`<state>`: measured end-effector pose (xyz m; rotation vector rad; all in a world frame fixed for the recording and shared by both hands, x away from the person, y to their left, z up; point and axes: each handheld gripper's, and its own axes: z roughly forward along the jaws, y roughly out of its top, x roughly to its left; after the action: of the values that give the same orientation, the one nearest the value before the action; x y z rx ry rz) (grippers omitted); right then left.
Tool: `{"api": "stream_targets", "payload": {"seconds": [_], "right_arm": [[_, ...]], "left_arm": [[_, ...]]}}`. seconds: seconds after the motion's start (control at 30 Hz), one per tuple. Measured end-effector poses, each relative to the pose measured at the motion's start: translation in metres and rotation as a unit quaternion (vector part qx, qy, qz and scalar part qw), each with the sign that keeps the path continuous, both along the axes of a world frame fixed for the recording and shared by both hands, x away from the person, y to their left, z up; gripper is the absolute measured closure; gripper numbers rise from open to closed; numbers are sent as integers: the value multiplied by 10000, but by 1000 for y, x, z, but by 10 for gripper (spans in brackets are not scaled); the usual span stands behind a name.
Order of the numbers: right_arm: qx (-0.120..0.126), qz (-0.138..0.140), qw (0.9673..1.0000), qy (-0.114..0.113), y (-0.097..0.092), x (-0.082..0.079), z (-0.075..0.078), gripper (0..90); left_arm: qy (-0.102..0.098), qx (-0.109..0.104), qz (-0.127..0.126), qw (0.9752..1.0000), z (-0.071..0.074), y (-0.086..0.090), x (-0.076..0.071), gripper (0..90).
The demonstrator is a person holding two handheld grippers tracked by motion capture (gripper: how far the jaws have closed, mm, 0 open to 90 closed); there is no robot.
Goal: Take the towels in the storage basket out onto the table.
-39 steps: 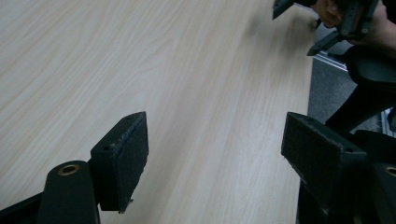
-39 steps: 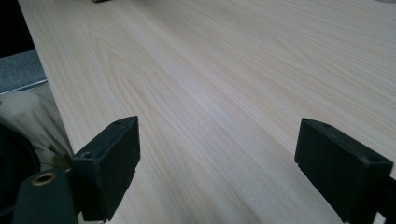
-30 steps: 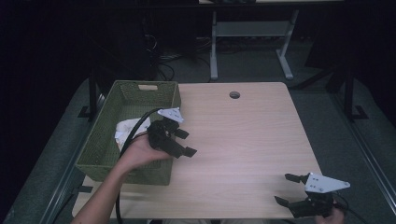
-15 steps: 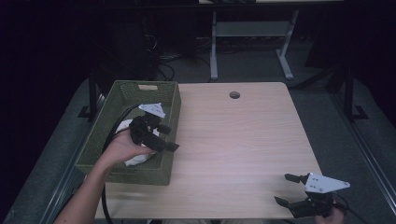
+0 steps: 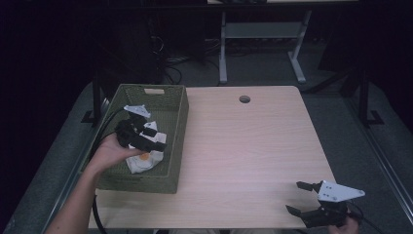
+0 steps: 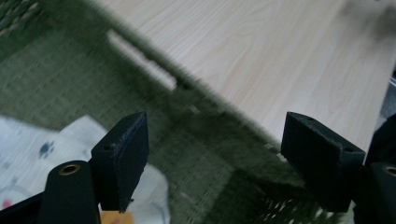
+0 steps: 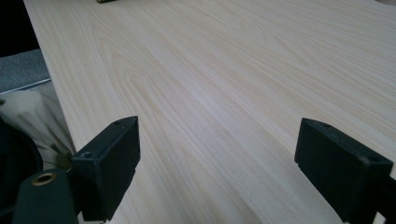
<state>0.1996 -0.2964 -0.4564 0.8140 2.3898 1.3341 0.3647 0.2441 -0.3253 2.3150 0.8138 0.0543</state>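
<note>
A green woven basket [image 5: 178, 117] stands on the left part of the light wooden table [image 5: 253, 146]. Inside it lies a white printed cloth [image 5: 143, 163] with an orange spot. My left gripper [image 5: 153, 139] hangs open over the basket, just above the cloth, and holds nothing. In the left gripper view the cloth [image 6: 32, 144] lies at the lower left below the open jaws [image 6: 212, 161], with the basket wall [image 6: 196, 107] ahead. My right gripper [image 5: 303, 197] rests open at the table's front right corner, and in its own view the jaws [image 7: 217, 168] stand wide over bare wood.
A round cable hole [image 5: 244, 99] sits near the table's far edge. Beyond the table stands a metal desk frame [image 5: 263, 44] on a dark floor. A black cable [image 5: 100, 141] trails from the left gripper over the basket's left rim.
My left gripper has moved left from the basket's right rim to over the cloth inside the basket. The right gripper has stayed in place.
</note>
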Motion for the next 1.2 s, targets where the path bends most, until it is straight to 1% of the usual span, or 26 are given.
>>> {"api": "stream_targets", "payload": {"seconds": [0.07, 0.17, 0.2, 0.23, 0.3, 0.37, 0.4, 0.43, 0.5, 0.53, 0.57, 0.6, 0.63, 0.7, 0.73, 0.77, 0.83, 0.9, 0.93, 0.97, 1.0, 1.03, 1.07, 1.1, 1.17, 1.2], "right_arm": [[9, 10, 10000, 0, 0, 0, 0, 138], [7, 11, 10000, 9, 1, 0, 0, 138], [11, 11, 10000, -1, 0, 0, 0, 138], [11, 11, 10000, -1, 0, 0, 0, 138], [15, 19, 10000, -21, 0, 0, 0, 138], [14, 25, 10000, -25, 0, 0, 0, 138], [17, 26, 10000, -24, 0, -1, 0, 138], [23, 23, 10000, -23, 0, -1, 1, 138], [21, 26, 10000, -38, 0, -1, 1, 138], [27, 36, 10000, -64, 1, -2, 1, 138], [27, 36, 10000, -64, 1, -2, 1, 138], [5, 66, 9999, -79, 2, -2, 2, 138], [5, 66, 9999, -79, 2, -2, 2, 138], [-7, 81, 9999, -65, 3, -3, 2, 138], [-6, 87, 9999, -72, 3, -3, 2, 138], [-2, 93, 9999, -79, 3, -3, 2, 138], [2, 90, 9999, -58, 3, -3, 2, 138], [12, 90, 9999, -84, 2, -3, 2, 138], [22, 89, 9999, -96, 2, -3, 2, 138], [22, 89, 9999, -96, 2, -3, 2, 138], [16, 90, 9999, -115, 2, -3, 3, 138], [17, 92, 9999, -114, 2, -3, 3, 138], [19, 97, 9999, -109, 2, -3, 3, 138], [19, 97, 9999, -109, 2, -3, 3, 138], [20, 100, 9999, -113, 2, -3, 3, 138], [23, 107, 9999, -113, 2, -4, 3, 138]], "left_arm": [[22, 42, 212, 9998, -5, 11, 4, 235], [57, 38, 346, 9994, -9, 17, 7, 235], [147, 115, 481, 9987, -13, 22, 10, 235], [147, 115, 481, 9987, -13, 22, 10, 235], [212, 351, 694, 9967, -22, 29, 15, 235], [263, 388, 753, 9961, -24, 31, 16, 235], [393, 485, 930, 9937, -29, 33, 19, 241], [484, 510, 970, 9928, -32, 34, 20, 241], [478, 586, 987, 9922, -33, 33, 21, 245], [499, 683, 1062, 9907, -36, 34, 23, 246], [499, 683, 1062, 9907, -36, 34, 23, 246], [503, 803, 1124, 9891, -38, 35, 25, 246], [503, 803, 1124, 9891, -38, 35, 25, 246], [538, 861, 1223, 9873, -42, 35, 27, 246], [543, 1041, 1258, 9851, -45, 36, 29, 246], [543, 1041, 1258, 9851, -45, 36, 29, 246], [698, 1148, 1377, 9813, -53, 38, 33, 246], [730, 1157, 1422, 9803, -55, 38, 34, 247], [787, 1287, 1544, 9764, -61, 39, 35, 247], [787, 1287, 1544, 9764, -61, 39, 35, 247], [834, 1332, 1666, 9734, -64, 41, 37, 246], [834, 1332, 1666, 9734, -64, 41, 37, 246], [902, 1371, 1763, 9706, -66, 42, 39, 245], [902, 1371, 1763, 9706, -66, 42, 39, 242], [999, 1517, 1819, 9664, -71, 42, 41, 241], [1085, 1699, 1844, 9620, -77, 40, 43, 242]]}}
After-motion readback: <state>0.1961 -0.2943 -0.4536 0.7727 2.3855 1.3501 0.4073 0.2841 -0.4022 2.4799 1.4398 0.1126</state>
